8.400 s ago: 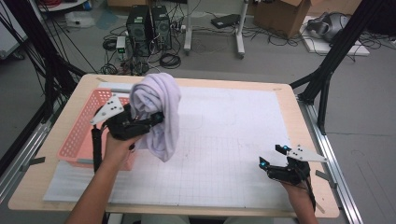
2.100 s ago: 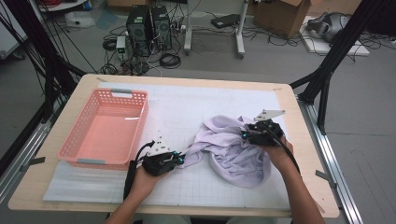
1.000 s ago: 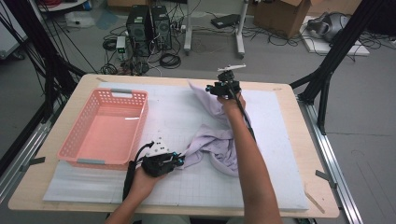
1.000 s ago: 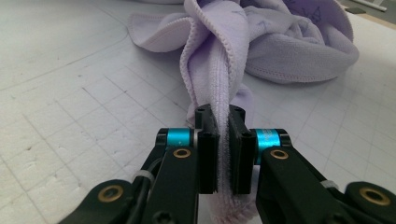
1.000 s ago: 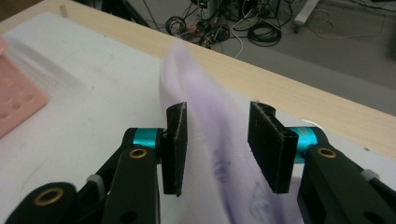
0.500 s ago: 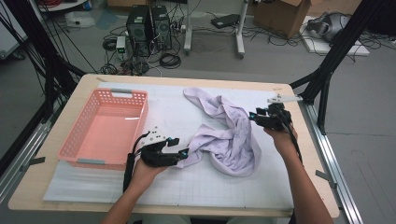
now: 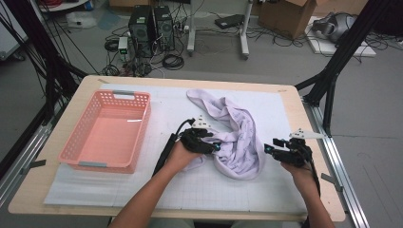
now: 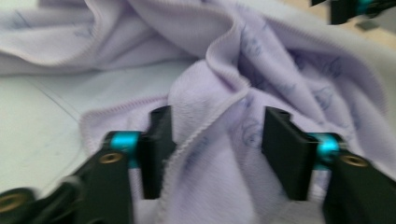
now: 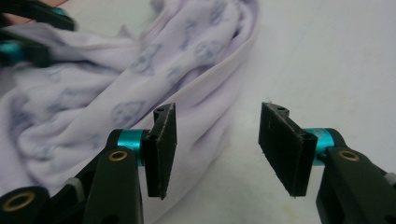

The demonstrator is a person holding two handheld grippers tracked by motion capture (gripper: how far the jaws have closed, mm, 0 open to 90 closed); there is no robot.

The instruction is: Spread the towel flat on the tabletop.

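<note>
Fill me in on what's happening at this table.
A person with a two-jaw gripper in each hand is working on a lilac towel that lies crumpled on the white mat. The left gripper has a fold of the cloth between its jaws, which have just been closing, though the pads don't visibly pinch it. The right gripper, jaws just opening, sits open beside the towel's right edge with nothing between them. The pink basket at the left is empty.

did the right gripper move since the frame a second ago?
Yes. The right gripper was up at the table's far edge then; now it sits near the table's right edge, beside the crumpled lilac cloth. Its jaws have just been opening, with nothing between them.
</note>
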